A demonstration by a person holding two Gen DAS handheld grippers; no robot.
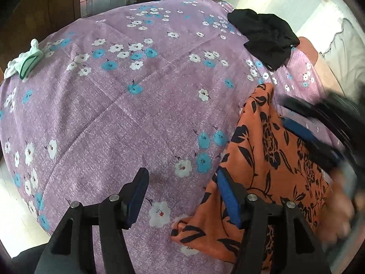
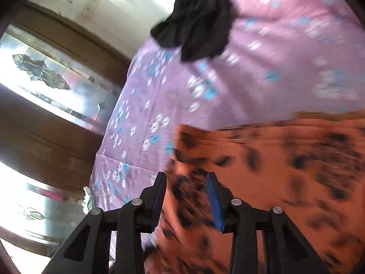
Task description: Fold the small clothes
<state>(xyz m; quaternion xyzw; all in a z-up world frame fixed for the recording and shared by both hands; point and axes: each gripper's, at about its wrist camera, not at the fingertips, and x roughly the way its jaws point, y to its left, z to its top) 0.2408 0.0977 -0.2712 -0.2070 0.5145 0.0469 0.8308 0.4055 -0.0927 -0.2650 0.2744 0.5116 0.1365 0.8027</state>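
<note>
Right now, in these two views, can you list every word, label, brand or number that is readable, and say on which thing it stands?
None: no readable text shows in either view.
Orange floral garment: pattern only, blurred in the right wrist view.
Black garment: a tiny white speck at its edge, too small to read.
Purple flowered sheet: flowers only.
Mint-green cloth: no writing visible.

Daylight was bright and even over the purple bedsheet (image 1: 118,105) in the left wrist view, which was sharp at the centre. Its far right edge glared white, and the right hand-held gripper (image 1: 319,132) there was smeared by motion. The right wrist view was blurred throughout; the orange cloth (image 2: 273,159) showed only streaks. Window glass (image 2: 45,73) at left was blown out. Both views curved strongly toward dark rims.
</note>
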